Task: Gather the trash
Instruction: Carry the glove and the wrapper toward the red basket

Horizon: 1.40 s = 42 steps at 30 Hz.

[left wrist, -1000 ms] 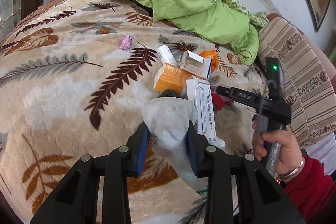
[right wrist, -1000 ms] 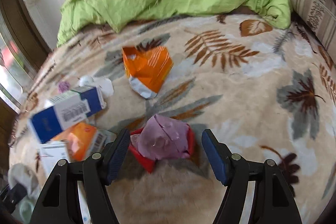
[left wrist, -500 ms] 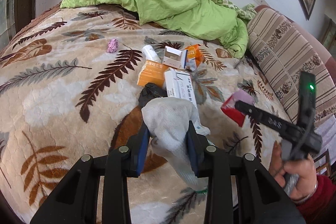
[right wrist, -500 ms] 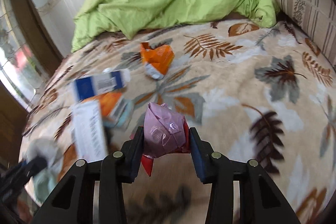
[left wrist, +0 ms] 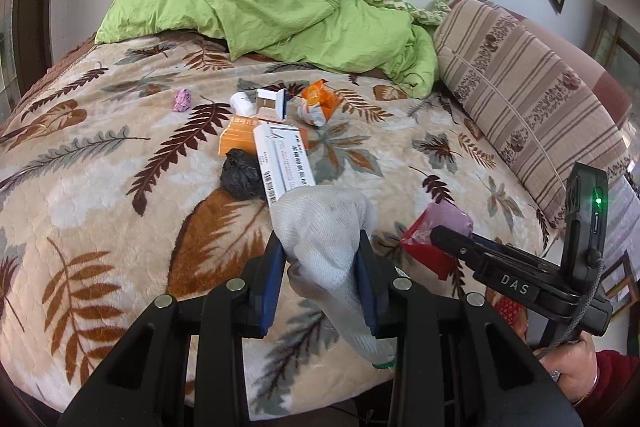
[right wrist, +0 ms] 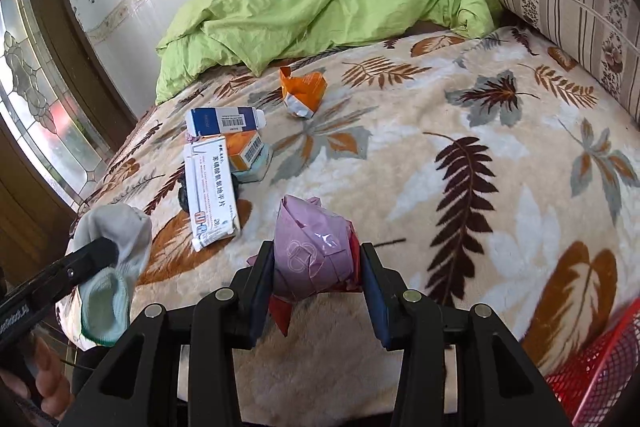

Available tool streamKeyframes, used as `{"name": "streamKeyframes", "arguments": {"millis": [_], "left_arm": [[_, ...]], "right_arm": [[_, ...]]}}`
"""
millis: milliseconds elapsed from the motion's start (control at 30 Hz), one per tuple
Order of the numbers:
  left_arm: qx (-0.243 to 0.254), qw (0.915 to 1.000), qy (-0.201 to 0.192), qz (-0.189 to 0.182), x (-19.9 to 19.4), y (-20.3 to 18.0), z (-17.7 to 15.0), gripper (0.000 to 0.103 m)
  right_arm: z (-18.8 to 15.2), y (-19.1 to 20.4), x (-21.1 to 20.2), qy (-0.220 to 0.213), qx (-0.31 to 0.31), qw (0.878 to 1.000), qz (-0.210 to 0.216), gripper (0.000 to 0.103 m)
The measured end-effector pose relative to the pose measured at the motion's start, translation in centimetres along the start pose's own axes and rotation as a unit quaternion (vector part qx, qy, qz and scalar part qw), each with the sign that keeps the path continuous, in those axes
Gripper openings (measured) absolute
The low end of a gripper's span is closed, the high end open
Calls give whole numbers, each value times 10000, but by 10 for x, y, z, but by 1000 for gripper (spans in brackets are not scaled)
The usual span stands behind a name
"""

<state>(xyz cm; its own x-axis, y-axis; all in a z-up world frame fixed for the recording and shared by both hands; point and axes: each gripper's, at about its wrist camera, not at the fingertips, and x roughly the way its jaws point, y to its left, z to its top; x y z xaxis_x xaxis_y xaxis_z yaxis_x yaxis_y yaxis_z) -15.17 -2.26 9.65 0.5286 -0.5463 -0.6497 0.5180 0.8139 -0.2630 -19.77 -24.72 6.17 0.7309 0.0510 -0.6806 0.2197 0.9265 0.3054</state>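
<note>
Step in hand: both hands carry a picked item away from the bed; I judge this is the carrying part, between pick and drop.
Left gripper [left wrist: 320, 275]: the fingers are closed on a grey sock [left wrist: 320, 227], which hangs down between the blue pads.
Right gripper [right wrist: 318, 279]: the fingers are closed on a crumpled pink and red wrapper [right wrist: 314, 255]; the pads press it from both sides.
Where the held things are: both are lifted above the leaf-pattern blanket [right wrist: 500, 187], near its front edge.
Trash left on the bed: a white box [left wrist: 282, 163], an orange box [left wrist: 236, 141], a blue and white box [right wrist: 224, 121], an orange packet [right wrist: 302, 93], a black lump [left wrist: 240, 175] and a small pink scrap [left wrist: 182, 99], all well apart from both grippers.
Bin: a red mesh basket [right wrist: 592, 375] shows at the lower right corner of the right wrist view, beside the bed.
Next move: probably bring the wrapper over the basket and open the fingers only when it is above the rim; the wrapper is light and may stick to a pad.
Doubt: a sock is maybe not trash; where it must go I cannot tell.
</note>
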Motion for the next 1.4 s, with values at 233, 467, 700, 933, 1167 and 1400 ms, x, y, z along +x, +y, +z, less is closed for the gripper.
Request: {"name": "streamKeyframes", "arguments": {"millis": [233,467,700,933,1167,1400], "left_arm": [[149,9998,-135,-31,-27,-16,-6,32],[192,9993,-323,-73,-54,-27,-10,32],[295,9979,-578,-74,-88,-39,-12,32],[349,9959,-834,-49,-119,-53,-14,32],[426,9942,-991,-50,-140,-66,-14,32],[405,9941,-992,-175,-143,-71,-11,32]], "right_arm": [[-6,14,-29,-145,-73,9998,146,44],[-7,26,-71,-427,-115,9986,297,44],[-7,39,-114,-755,-156,9960,446,44],[-6,51,-152,-1063,-235,9924,568,44],[-11,53,-178,-1289,-234,9890,682,44],[-11,50,-194,-1435,-184,9869,710,44]]}}
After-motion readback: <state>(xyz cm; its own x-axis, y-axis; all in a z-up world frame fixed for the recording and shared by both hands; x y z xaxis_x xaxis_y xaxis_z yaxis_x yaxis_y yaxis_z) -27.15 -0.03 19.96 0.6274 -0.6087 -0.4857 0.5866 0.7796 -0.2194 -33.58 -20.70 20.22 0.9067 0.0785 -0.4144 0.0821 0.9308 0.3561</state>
